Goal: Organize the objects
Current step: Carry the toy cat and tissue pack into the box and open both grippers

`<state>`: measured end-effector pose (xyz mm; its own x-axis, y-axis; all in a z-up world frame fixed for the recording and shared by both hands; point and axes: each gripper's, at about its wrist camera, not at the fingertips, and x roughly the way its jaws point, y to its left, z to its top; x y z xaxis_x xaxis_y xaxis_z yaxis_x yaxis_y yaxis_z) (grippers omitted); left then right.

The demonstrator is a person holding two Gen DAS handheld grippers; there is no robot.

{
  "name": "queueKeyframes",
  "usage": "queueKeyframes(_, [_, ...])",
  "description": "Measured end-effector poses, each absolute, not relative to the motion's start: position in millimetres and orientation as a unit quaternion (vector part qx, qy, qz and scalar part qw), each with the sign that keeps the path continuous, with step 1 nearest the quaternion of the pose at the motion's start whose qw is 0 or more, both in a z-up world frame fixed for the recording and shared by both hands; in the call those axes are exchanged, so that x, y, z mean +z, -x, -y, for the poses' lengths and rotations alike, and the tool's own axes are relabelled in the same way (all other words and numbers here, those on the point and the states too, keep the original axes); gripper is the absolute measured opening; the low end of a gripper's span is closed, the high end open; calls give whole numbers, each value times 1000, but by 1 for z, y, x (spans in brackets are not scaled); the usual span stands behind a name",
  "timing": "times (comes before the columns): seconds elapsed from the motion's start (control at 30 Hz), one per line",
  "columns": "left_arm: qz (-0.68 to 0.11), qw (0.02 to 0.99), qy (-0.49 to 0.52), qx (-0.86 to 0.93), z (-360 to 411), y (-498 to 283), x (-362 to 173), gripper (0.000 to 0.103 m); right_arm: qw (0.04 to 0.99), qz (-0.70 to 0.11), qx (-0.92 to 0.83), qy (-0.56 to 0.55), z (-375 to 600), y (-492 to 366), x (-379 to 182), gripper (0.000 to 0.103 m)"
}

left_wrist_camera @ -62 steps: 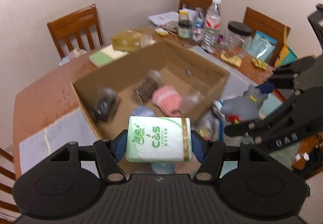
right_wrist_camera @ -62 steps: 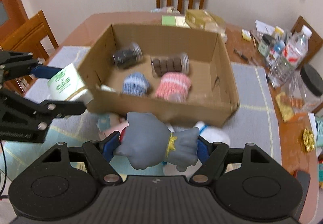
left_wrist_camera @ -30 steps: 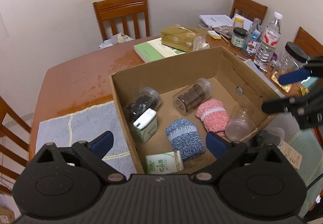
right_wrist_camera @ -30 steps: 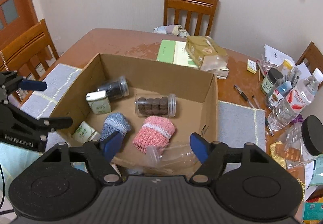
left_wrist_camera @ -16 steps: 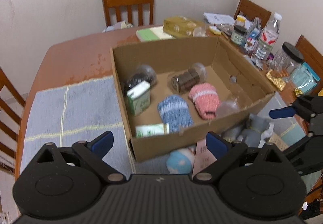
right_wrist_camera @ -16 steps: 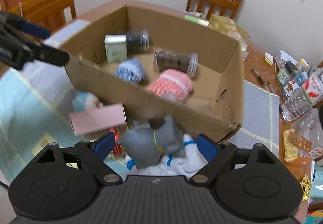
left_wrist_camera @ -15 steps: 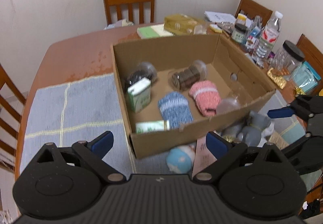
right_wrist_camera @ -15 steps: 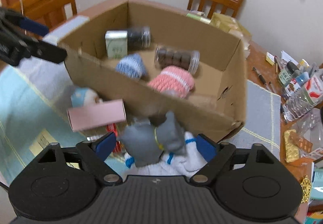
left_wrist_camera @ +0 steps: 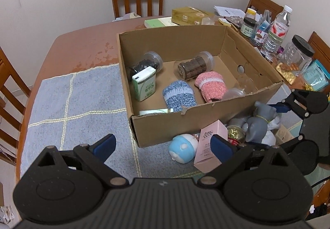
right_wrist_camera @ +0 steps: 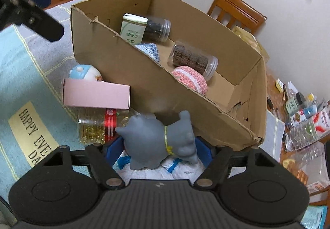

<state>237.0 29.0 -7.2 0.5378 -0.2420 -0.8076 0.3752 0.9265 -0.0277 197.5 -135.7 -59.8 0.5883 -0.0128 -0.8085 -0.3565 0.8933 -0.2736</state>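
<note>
**Closing on the grey toy beside the box**

My right gripper (right_wrist_camera: 158, 147) sits low over the pile outside the cardboard box (right_wrist_camera: 206, 109), its jaws closing around the grey rubbery animal figure (right_wrist_camera: 158, 142). The blue pads flank the toy on both sides; I cannot tell whether they press it yet. The figure is smooth and matte, with stubby limbs and a thin yellow band around its neck. It lies on its side on a white cloth with blue trim (right_wrist_camera: 181, 169), its long axis running across my jaws, head toward my left pad.

Just beyond it lies a clear plastic bottle (right_wrist_camera: 97, 125) with a red label, on its side, and a pink carton (right_wrist_camera: 97, 94) resting over it. A round pale-blue and white toy (right_wrist_camera: 82, 72) sits behind the carton, against the box wall.

My left gripper (left_wrist_camera: 163, 146) hangs above the grey-blue woven mat (left_wrist_camera: 78, 96), jaws spread wide with nothing between them.

Inside the box are a knitted blue roll (left_wrist_camera: 178, 94), a knitted pink roll (left_wrist_camera: 210, 85), two clear cylindrical jars (left_wrist_camera: 192, 67) lying down, and an upright green tissue pack (left_wrist_camera: 144, 84).
</note>
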Motion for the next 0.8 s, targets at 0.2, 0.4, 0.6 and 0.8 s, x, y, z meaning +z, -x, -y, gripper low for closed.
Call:
queueKeyframes(0.2, [-449, 873, -72, -178, -29, -238, -10, 98, 873, -443, 100, 180, 142, -194, -35, 78])
queueKeyframes(0.4, [-450, 872, -70, -180, -27, -240, -12, 98, 891, -417, 103, 146, 153, -197, 11, 78])
queueKeyframes(0.6, [-445, 874, -82, -178, -22, -238, -12, 98, 907, -396, 79, 121, 169, -228, 36, 79])
queueKeyframes(0.8, [-455, 870, -80, -173, -16, -236, -18, 98, 920, -374, 64, 96, 184, -250, 45, 103])
